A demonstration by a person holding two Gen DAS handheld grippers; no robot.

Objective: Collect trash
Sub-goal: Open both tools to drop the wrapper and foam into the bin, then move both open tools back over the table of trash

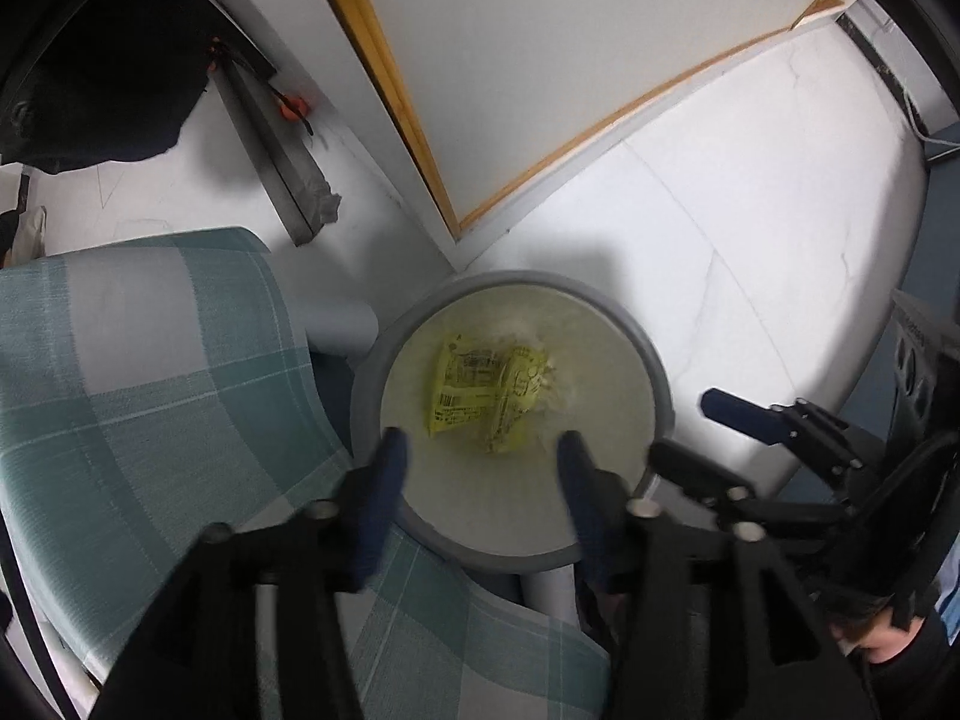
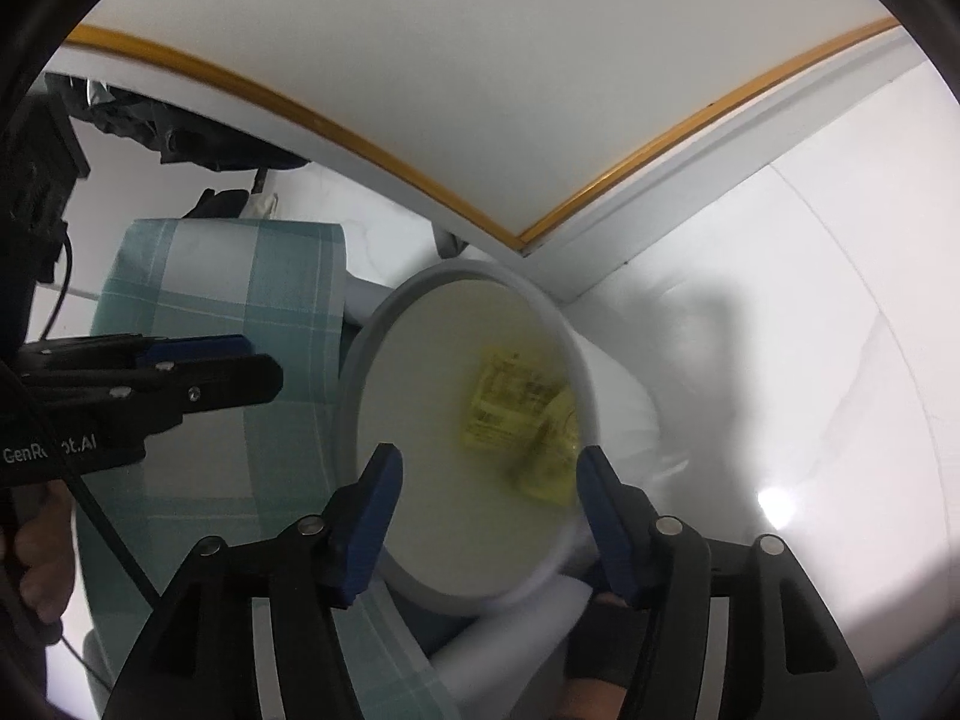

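Observation:
A round bin with a grey rim (image 1: 657, 372) (image 2: 354, 378) and a pale inside stands on the floor in the wall corner. Inside it are crumpled yellow wrappers (image 1: 480, 390) (image 2: 516, 402) with black print, blurred in both views. My left gripper (image 1: 480, 441) (image 2: 264, 360) points straight down over the bin's mouth. Its blue-padded fingers are open with nothing between them. My right gripper (image 2: 489, 455) (image 1: 684, 429) hangs over the bin's near edge, tilted downward. It is also open and holds nothing. The wrappers lie well below both pairs of fingertips.
A chair with a teal plaid cushion (image 1: 150, 390) (image 2: 240, 276) presses against the bin's left side. White walls with yellow trim (image 1: 420, 138) meet just behind the bin. White tiled floor (image 1: 750, 240) spreads to the right. A black bag (image 1: 102, 78) and a grey bar (image 1: 282, 168) lie far left.

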